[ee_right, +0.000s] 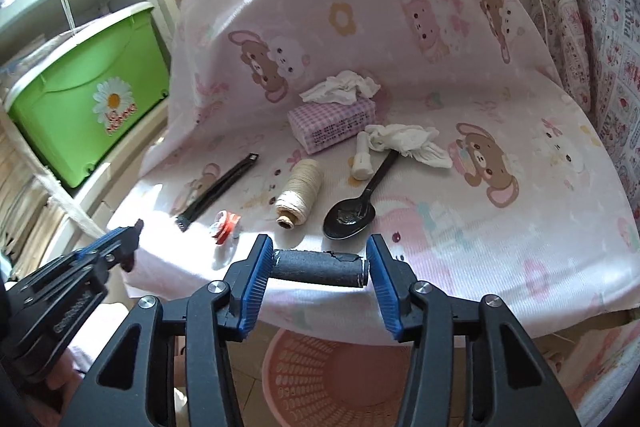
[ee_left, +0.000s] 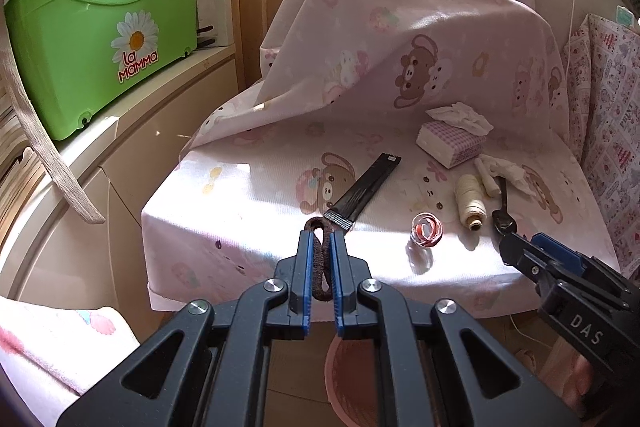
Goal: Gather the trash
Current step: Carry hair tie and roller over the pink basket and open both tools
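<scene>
My left gripper (ee_left: 321, 239) is shut on a brown hair tie (ee_left: 320, 267), held above the front edge of the pink cartoon-print cloth (ee_left: 260, 195). My right gripper (ee_right: 320, 251) is shut on a dark grey foam tube (ee_right: 320, 269), gripped end to end above the cloth's front edge. A pink mesh basket (ee_right: 320, 379) stands on the floor below both grippers; it also shows in the left wrist view (ee_left: 340, 367). On the cloth lie a black wrapper strip (ee_left: 366, 187), a red-white tape scrap (ee_left: 427, 229), crumpled tissues (ee_right: 408, 141) and a black plastic spoon (ee_right: 352, 213).
A spool of cream thread (ee_right: 298, 193), a pink checked tissue pack (ee_right: 332, 125) with a tissue (ee_right: 340, 87) on top, and a white roll (ee_right: 362, 157) lie on the cloth. A green storage box (ee_left: 92, 39) sits on shelves at left. Patterned fabric (ee_right: 600, 27) hangs at right.
</scene>
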The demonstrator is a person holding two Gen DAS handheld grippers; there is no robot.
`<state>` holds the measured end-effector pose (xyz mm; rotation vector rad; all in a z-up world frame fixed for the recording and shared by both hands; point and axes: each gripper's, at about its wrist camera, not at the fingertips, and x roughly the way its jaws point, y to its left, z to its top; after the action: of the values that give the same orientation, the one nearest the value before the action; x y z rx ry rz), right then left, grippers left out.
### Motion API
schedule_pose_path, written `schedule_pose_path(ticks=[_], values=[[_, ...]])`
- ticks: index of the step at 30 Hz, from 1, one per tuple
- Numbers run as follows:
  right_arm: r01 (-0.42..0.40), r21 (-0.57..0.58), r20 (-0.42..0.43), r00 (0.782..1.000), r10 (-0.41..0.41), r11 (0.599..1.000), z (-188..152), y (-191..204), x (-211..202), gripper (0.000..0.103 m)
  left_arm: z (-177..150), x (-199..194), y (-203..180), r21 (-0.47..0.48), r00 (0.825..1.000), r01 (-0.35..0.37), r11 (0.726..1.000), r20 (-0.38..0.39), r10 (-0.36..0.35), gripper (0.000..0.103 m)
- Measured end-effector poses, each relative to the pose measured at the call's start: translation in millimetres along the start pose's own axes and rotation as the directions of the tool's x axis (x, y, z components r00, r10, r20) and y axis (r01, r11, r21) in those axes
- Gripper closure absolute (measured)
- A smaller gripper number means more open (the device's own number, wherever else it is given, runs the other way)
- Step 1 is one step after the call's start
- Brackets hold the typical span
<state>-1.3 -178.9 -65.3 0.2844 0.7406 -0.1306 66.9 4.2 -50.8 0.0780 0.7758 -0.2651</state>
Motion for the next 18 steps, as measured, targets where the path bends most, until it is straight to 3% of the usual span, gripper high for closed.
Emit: schedule_pose_path(ticks=[7,9,10,18], values=[[-0.064,-0.050,-0.019,0.998,0.063,0.997,-5.2,0.7,-14.7,0.052,-3.9,2.3,-13.8,0.031,0.994,0.088,0.996,-0.066,-0.086,0.095],[-0.090,-0.050,-0.038,0.995,0.088,0.995,-8.4,0.4,-18.5,0.052,-5.2,10.9,-17.3,0.029,0.963,0.221,0.975,-0.165,-0.213,0.095],[-0.097,-0.048,-0.047,0.994,0.095,0.994,-10.1,-0.2,-20.2,0.052,-6.7,14.0,-15.9,-0.001,0.949,0.251,0.968,-0.196,-0.246,0.095],[-0.145,-0.028,-0.148,0.979,0.139,0.989,-27.5,-9.3,-22.7,0.052,-24.4,20.4,-21.6,0.011,0.940,0.222,0.975,-0.270,-0.211,0.096]])
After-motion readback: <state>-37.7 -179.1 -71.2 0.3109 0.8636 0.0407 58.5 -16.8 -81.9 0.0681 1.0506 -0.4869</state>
